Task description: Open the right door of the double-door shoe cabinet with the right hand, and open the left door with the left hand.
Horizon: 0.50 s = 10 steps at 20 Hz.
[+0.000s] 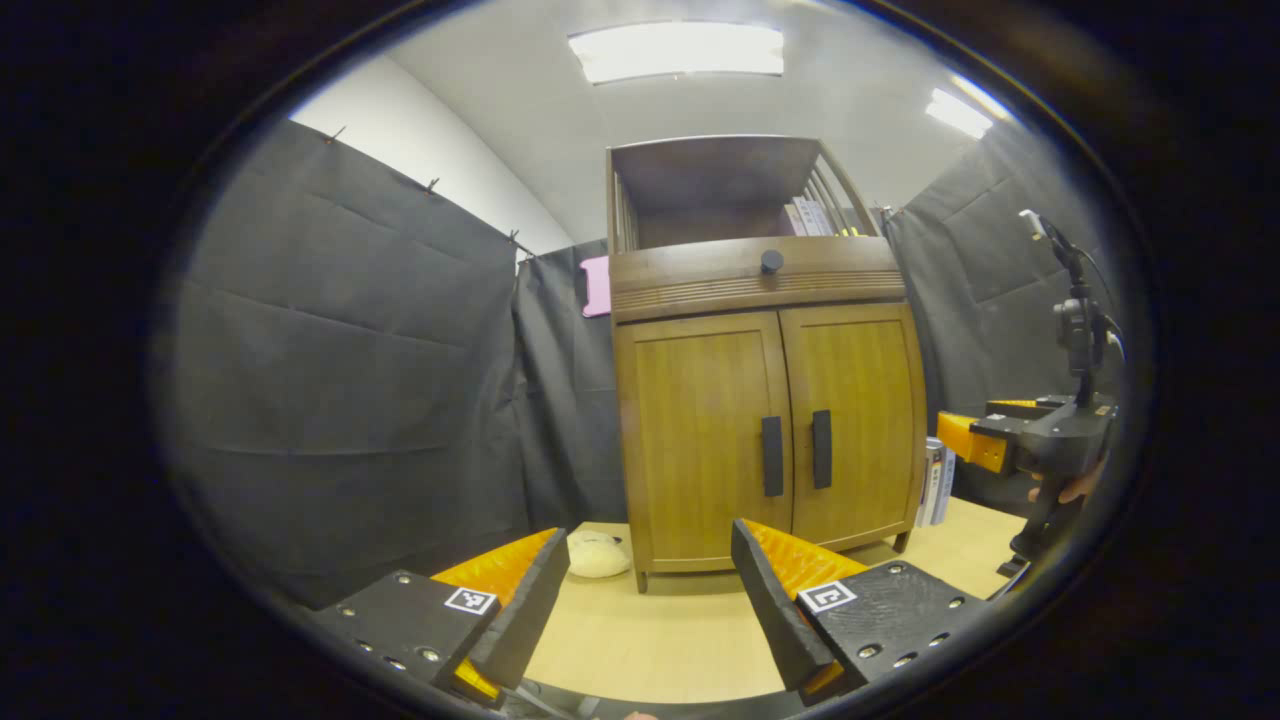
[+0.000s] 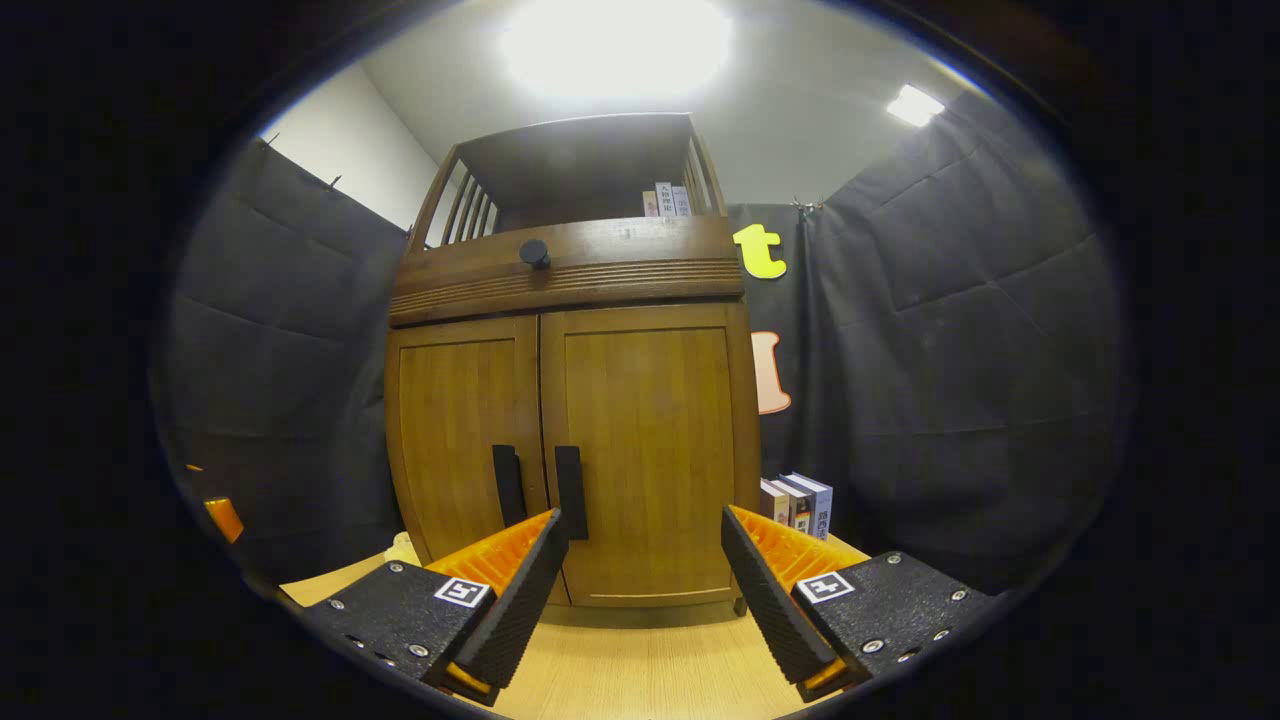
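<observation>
The wooden shoe cabinet (image 1: pixel 760 400) stands on a light table with both doors closed. Its left door (image 1: pixel 700 440) and right door (image 1: pixel 860 420) each carry a black vertical handle, the left one (image 1: pixel 772 456) and the right one (image 1: pixel 821 448), side by side at the centre seam. My left gripper (image 1: pixel 650 590) is open, short of the cabinet and low in front of the left door. In the right gripper view the right door (image 2: pixel 650 440) and its handle (image 2: pixel 571 492) sit just beyond my open right gripper (image 2: pixel 645 560). That right gripper (image 1: pixel 975 440) also appears beside the cabinet in the left gripper view.
A drawer with a round black knob (image 1: pixel 771 261) runs above the doors, with an open shelf holding books on top. More books (image 2: pixel 800 505) stand on the table to the cabinet's right. A pale round lump (image 1: pixel 597 553) lies at the cabinet's left foot. Black cloth walls surround the table.
</observation>
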Available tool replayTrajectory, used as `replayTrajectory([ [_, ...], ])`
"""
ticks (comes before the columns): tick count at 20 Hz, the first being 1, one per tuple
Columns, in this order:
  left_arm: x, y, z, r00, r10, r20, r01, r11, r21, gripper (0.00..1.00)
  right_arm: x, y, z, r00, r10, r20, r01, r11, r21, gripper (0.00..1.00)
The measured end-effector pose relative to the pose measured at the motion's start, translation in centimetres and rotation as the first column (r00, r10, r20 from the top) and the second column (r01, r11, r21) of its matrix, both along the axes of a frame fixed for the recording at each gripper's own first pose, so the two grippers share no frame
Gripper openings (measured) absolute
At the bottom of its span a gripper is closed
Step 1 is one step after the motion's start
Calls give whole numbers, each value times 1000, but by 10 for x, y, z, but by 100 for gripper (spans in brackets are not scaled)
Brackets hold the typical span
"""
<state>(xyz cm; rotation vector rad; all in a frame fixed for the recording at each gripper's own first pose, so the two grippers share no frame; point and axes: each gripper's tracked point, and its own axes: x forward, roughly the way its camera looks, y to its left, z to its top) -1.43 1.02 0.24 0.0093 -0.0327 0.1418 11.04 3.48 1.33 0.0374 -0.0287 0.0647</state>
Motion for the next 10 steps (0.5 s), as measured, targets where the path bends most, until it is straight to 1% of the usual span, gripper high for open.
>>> replayTrajectory([
  [7,-8,4,3,997,83,4,-83,996,9,99,51,24,2,1000,20,5,-20,1000,20,95],
  [8,-10,5,5,995,95,4,-95,995,10,93,58,26,2,1000,21,4,-21,999,25,95],
  [10,-12,7,7,993,115,2,-115,993,10,93,74,35,-2,999,39,-10,-38,999,30,95],
])
